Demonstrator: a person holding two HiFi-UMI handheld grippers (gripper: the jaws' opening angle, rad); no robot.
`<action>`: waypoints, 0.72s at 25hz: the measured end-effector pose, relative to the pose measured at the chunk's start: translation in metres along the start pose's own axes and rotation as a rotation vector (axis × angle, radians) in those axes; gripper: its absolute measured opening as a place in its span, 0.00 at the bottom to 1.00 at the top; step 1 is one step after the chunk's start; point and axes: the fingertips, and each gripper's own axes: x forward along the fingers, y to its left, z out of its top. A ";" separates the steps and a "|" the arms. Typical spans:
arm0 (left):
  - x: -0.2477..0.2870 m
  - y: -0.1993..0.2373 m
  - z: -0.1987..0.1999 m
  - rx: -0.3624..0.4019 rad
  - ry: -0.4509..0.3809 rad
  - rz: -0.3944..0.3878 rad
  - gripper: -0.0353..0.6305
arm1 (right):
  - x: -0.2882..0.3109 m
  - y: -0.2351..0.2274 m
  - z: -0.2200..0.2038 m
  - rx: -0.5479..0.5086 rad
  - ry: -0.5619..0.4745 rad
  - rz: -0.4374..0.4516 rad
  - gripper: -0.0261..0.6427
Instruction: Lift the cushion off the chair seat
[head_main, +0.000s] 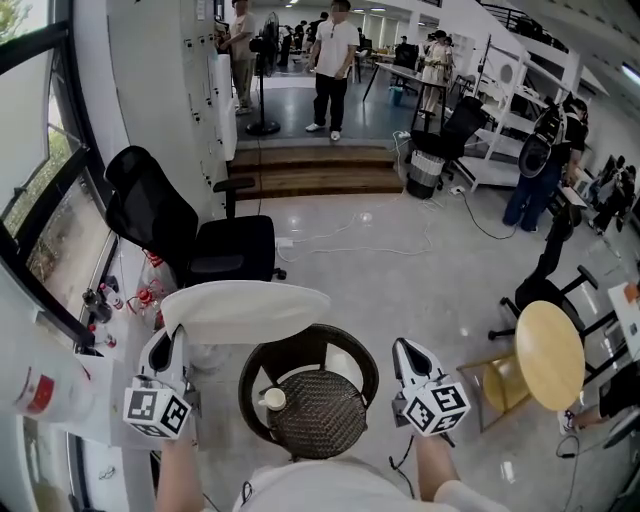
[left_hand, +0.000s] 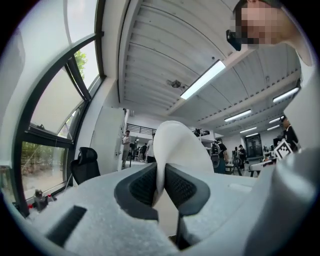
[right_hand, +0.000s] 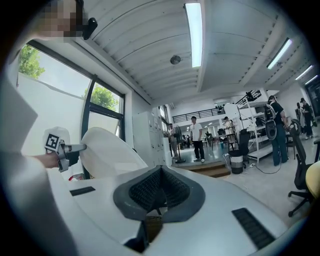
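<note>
A white round cushion (head_main: 246, 309) hangs in the air above the chair, held level by its left edge. My left gripper (head_main: 178, 338) is shut on that edge; in the left gripper view the cushion (left_hand: 181, 148) rises out of the dark pads (left_hand: 145, 186). Below it stands the round dark-framed chair (head_main: 255, 372) with its woven seat (head_main: 322, 412) bare. My right gripper (head_main: 401, 348) hovers to the right of the chair with its jaws shut on nothing. From the right gripper view the cushion (right_hand: 107, 149) and the left gripper (right_hand: 80, 147) show at the left.
A small white cup (head_main: 272, 399) sits at the seat's left rim. A black office chair (head_main: 190, 237) stands behind by the window. To the right are a round wooden table top (head_main: 550, 354) and a small stool (head_main: 498, 385). Cables cross the floor; people stand beyond a wooden step (head_main: 320, 172).
</note>
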 end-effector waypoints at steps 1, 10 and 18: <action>-0.008 0.007 0.003 0.005 -0.011 0.016 0.11 | 0.000 0.000 0.001 0.000 -0.001 -0.003 0.04; -0.076 0.050 0.010 -0.059 -0.041 0.161 0.11 | -0.010 -0.002 0.005 -0.012 0.018 -0.045 0.04; -0.114 0.057 0.016 -0.047 -0.052 0.220 0.11 | -0.040 -0.012 -0.002 -0.001 0.039 -0.116 0.04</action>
